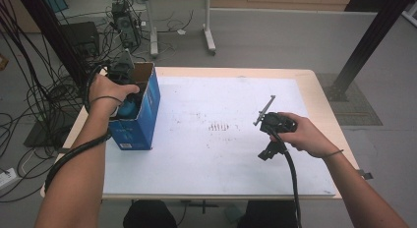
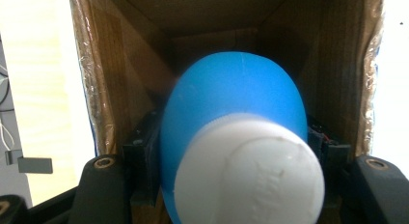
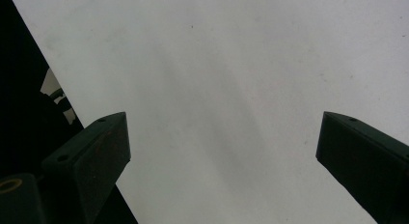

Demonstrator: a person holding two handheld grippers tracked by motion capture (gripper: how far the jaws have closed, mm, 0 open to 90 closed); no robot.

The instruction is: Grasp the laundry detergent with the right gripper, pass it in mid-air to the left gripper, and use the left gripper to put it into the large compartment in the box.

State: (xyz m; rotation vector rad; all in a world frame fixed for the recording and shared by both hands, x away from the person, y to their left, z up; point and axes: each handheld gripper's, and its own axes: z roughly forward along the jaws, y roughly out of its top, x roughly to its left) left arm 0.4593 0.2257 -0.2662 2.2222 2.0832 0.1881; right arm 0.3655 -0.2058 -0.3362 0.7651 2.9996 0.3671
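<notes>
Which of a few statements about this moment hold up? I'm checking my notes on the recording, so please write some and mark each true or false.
1. The left tool is shut on a blue bottle with a white cap. True.
2. The bottle is held at the opening of a blue cardboard box. True.
3. The right tool grips a second bottle. False: its jaws stand wide apart with nothing between them, above the white table cover.
4. The box stands at the right edge of the table. False: it stands near the left edge.
5. The right tool is inside the box. False: it is held over the table's right part, well apart from the box.
</notes>
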